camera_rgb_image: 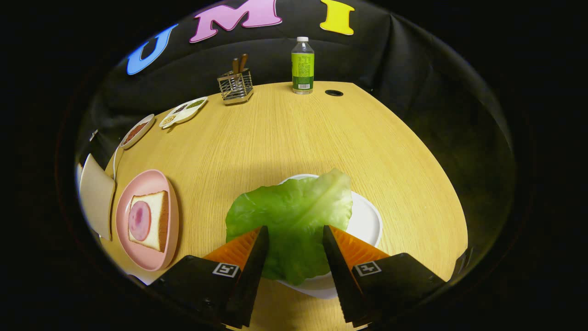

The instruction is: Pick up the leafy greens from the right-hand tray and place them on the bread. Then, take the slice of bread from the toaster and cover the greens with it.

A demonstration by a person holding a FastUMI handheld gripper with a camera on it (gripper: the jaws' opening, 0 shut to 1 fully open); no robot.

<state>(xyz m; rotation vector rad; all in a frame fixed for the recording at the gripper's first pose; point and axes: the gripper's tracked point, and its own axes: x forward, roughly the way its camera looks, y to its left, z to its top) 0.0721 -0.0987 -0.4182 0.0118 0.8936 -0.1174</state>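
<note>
- Gripper [294, 234]: fingers [250, 264] spread wide, one on each side of the leafy greens [289, 220]; no contact visible on either side.
- Greens: one large leaf, lying between the fingers and reaching just ahead of them, draped over a white tray [367, 220] and hanging past its near rim.
- Off to the left of the fingers, apart from the tray: a pink plate [147, 257] with a slice of bread [154, 220] carrying a round of ham [139, 220].
- Wooden bench [275, 138] stretches beyond the fingers.
- Far end of bench: green-labelled bottle [302, 65], wire holder [235, 86] with wooden-handled utensils.
- Far left: small condiment dishes [183, 111].
</note>
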